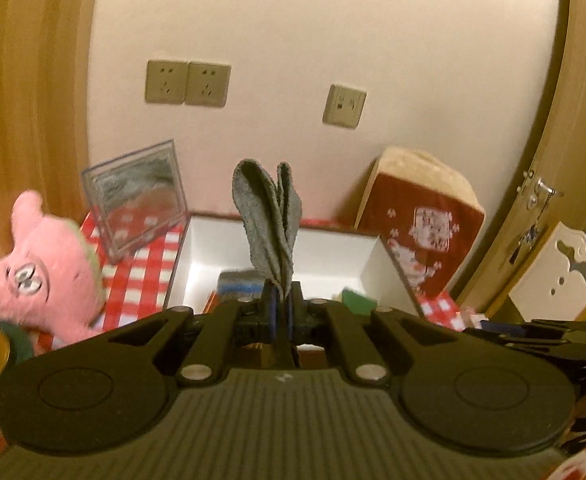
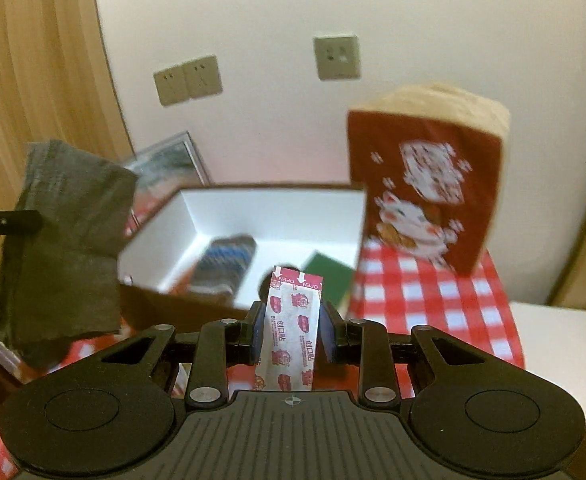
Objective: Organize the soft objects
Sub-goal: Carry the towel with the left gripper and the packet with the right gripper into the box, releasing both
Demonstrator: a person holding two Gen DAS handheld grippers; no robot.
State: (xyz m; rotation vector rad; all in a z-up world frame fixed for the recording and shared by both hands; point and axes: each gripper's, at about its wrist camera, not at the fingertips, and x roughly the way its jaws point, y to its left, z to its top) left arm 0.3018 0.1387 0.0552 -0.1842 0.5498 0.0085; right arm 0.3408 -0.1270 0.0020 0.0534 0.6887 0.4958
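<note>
The left claw (image 1: 280, 312) is pinching a limp, light grey cloth (image 1: 267, 216) by its lower edge above the white box (image 1: 277, 240), while the right claw (image 2: 291, 330) is gripping a flimsy plaster packet (image 2: 291, 320) mid-length.

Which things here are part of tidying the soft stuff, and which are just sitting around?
Part of the job:
- grey cloth, pinched in the left gripper
- plaster packet, held in the right gripper
- white box
- pink plush toy
- red cushion

Lying about:
- clear plastic case
- wall sockets
- checked tablecloth
</note>
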